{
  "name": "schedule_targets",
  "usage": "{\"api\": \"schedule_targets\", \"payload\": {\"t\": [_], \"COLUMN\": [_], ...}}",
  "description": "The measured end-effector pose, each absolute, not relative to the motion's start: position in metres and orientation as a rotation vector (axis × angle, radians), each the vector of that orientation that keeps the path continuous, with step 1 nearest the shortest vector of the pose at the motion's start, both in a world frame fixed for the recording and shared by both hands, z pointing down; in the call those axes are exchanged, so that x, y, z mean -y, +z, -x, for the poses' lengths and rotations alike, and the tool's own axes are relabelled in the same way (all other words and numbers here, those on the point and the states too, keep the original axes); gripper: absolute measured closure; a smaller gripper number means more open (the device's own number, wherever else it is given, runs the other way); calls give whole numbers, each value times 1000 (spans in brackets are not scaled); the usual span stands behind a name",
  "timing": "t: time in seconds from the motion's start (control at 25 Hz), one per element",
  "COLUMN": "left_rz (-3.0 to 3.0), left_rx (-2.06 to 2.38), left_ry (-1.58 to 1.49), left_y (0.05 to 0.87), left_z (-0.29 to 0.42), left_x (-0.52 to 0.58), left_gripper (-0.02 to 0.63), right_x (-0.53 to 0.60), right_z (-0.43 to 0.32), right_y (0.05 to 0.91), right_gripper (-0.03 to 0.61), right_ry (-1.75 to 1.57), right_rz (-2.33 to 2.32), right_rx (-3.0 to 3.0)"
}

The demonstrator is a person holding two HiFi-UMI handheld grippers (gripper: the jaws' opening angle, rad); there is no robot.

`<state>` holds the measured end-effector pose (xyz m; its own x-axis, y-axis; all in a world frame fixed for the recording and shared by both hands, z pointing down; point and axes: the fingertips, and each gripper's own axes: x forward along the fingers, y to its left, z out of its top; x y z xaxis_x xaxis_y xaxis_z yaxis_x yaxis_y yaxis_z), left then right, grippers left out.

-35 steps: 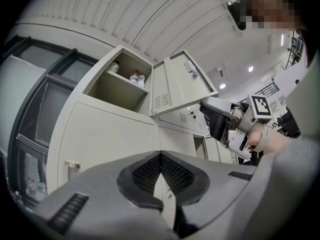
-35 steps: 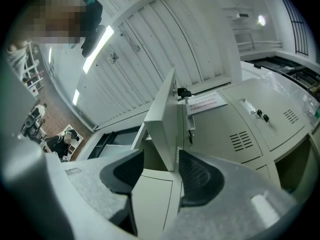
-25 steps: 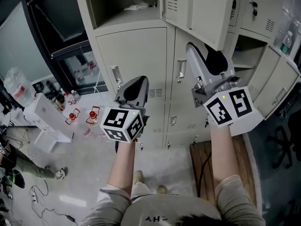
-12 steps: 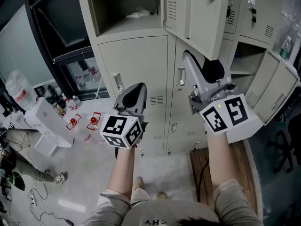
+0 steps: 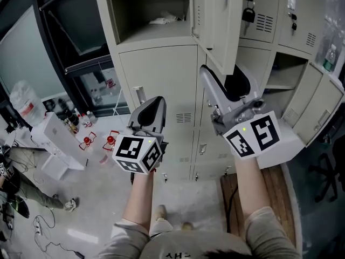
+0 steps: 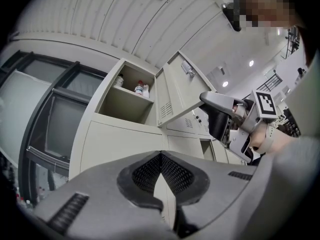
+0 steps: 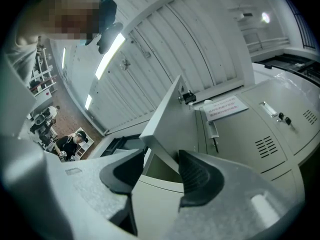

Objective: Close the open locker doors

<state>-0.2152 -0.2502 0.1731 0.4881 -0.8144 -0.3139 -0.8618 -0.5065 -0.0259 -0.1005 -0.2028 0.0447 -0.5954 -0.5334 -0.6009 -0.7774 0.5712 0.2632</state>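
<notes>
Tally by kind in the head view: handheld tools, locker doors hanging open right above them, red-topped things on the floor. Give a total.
Tools: 2 (left tool, right tool)
Open door above them: 1
Red-topped things on the floor: 2
Total: 5

The open locker door (image 5: 215, 20) was cut off by the top edge of the head view, and in the right gripper view its lower corner was lost behind the jaws of the right gripper (image 7: 160, 164). The pale crumpled thing (image 5: 163, 20) in the open compartment (image 5: 129, 15) at the upper left of the head view could not be identified. In the left gripper view the small bottles (image 6: 140, 89) at upper centre were too small to be read, and the closed lockers (image 6: 120, 144) were largely covered by the left gripper (image 6: 160, 156). The print on the label (image 7: 226, 107) could not be made out. A person (image 5: 27, 190) was cut off by the left edge of the head view, with only a leg seen.
</notes>
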Motion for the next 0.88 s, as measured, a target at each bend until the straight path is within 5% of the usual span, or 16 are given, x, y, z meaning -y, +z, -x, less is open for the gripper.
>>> {"api": "schedule_targets", "payload": {"t": [0.88], "left_rz": [2498], "left_rx": [-1550], "left_ry": [425], "left_y": [179], "left_z": [278], "left_x": [258], "left_gripper": [617], "right_x": [216], "right_z": [190], "right_y": [54], "right_gripper": [371], "right_ry": [808], "right_rz": [936], "right_rx": [-2444]}}
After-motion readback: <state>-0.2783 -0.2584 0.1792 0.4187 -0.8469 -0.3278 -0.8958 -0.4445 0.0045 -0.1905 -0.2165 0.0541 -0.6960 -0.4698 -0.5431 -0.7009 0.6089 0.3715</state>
